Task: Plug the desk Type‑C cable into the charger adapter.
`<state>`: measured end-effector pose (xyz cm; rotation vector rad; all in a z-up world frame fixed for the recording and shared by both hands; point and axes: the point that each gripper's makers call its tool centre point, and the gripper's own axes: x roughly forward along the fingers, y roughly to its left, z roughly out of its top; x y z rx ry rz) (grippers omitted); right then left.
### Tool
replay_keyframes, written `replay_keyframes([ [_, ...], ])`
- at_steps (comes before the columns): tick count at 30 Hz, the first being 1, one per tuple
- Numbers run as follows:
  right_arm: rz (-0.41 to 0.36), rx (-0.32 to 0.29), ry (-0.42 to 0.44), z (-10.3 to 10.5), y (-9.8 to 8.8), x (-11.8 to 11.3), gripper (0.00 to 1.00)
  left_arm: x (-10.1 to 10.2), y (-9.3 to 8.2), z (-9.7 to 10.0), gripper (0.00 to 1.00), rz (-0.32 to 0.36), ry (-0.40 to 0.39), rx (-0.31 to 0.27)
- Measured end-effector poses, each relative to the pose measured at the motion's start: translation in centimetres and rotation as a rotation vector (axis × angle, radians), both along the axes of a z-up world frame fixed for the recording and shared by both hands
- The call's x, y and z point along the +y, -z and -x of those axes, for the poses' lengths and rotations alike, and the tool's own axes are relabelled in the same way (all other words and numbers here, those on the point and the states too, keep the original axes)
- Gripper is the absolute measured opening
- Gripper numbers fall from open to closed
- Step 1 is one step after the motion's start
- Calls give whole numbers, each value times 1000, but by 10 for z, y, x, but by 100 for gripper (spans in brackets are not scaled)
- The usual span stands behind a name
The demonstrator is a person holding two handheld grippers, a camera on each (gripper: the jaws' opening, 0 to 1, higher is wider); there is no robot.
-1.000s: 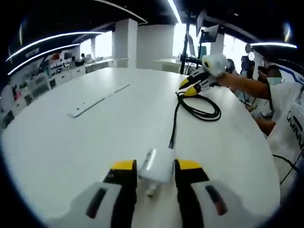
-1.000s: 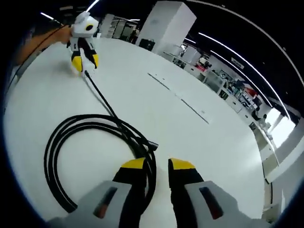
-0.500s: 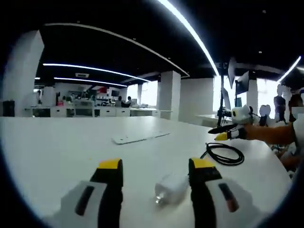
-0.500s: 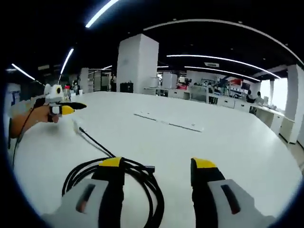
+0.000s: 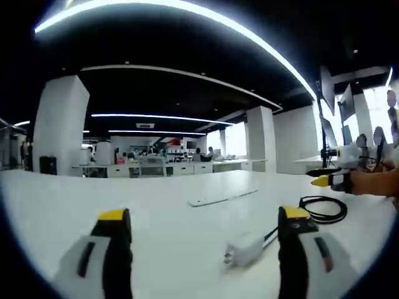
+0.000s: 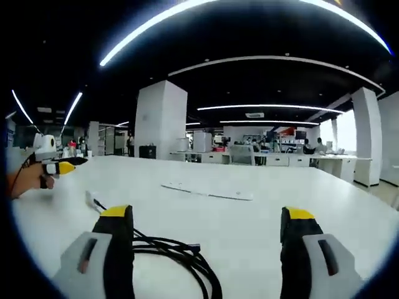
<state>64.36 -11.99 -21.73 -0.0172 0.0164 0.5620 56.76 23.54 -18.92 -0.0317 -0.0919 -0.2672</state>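
Observation:
The white charger adapter [image 5: 244, 251] lies on the white table [image 5: 162, 218], prongs toward me, just inside the right jaw of my left gripper [image 5: 204, 218]. That gripper is wide open and touches nothing. A black Type‑C cable [image 5: 324, 208] runs from the adapter's far end to a loose coil. In the right gripper view the coil [image 6: 177, 255] lies between and below the jaws of my right gripper [image 6: 207, 215], which is also wide open and holds nothing. From there the cable leads off to the small adapter [image 6: 92, 199] at the left.
A flat white strip [image 5: 221, 196] lies mid-table, the same strip [image 6: 206, 192] showing ahead of the right gripper. Each gripper shows in the other's view, held by a hand: right gripper [image 5: 317, 175], left gripper [image 6: 70, 164]. Pillars and desks stand far behind.
Both views have tipped from looking down on the table to looking level across it. Both grippers' jaws have spread much wider. The left jaws no longer closely flank the adapter.

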Motion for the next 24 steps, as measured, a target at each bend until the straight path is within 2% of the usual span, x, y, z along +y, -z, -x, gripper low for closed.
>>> replay_keyframes([
  [3,-10,6,13,1,0,-1,100,3,-4,8,100,13,-13,-28],
  [10,-19,2,24,21,-6,-5,100,10,-4,16,99,25,-17,-11],
  [14,-33,-7,38,37,-12,-15,100,9,-3,36,99,16,-15,-7],
  [19,-37,-28,44,74,-15,-20,100,6,-1,65,98,24,-11,-10],
  [21,-41,-44,53,85,-18,-23,100,2,-1,76,99,64,11,1],
  [24,-34,-50,61,106,-17,-24,100,-1,1,93,99,75,14,19],
])
